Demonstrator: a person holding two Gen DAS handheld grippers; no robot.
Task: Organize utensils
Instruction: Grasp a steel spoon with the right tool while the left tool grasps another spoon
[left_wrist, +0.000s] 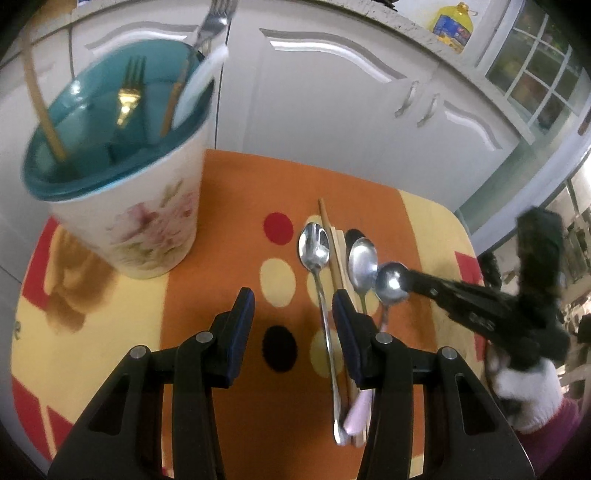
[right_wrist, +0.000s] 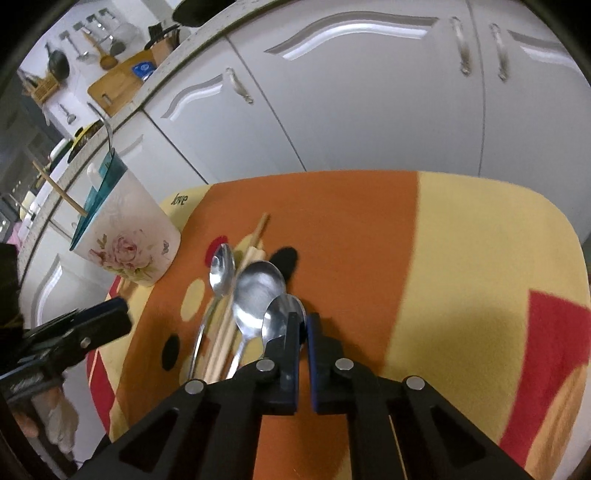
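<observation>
My right gripper (right_wrist: 302, 325) is clenched on the bowl edge of the small spoon (left_wrist: 392, 283), the rightmost of the pile; the jaws pinch the rim, not the handle, so I judge the grip shallow and off balance. My left gripper (left_wrist: 293, 308) is released, jaws apart and nothing between them, hovering over the orange mat (left_wrist: 229, 192) just left of the pile. Remaining utensils lie side by side on the mat: long spoon (left_wrist: 314, 245), chopsticks (left_wrist: 334, 258), wide spoon (left_wrist: 364, 262), with a pink handle (left_wrist: 357, 410) at the near end. The floral cup (left_wrist: 147, 229) stands well apart at the left, already holding a gold fork (left_wrist: 129, 92), a silver fork (left_wrist: 212, 22), a white utensil and sticks. Risks as I see them: the spoon pivots in the pads on lift since the long handle hangs free, and smooth metal on a curved rim can slip out. The small spoon's bowl touches or overlaps the wide spoon, so lifting may drag it and scatter the chopsticks. My left jaw sits right over the chopsticks and the long spoon's handle; drifting lower could knock them. At the cup, a swinging handle may catch the rim or the leaning sticks, or tip it. The mat is soft, so a drop may bounce off the edge.
</observation>
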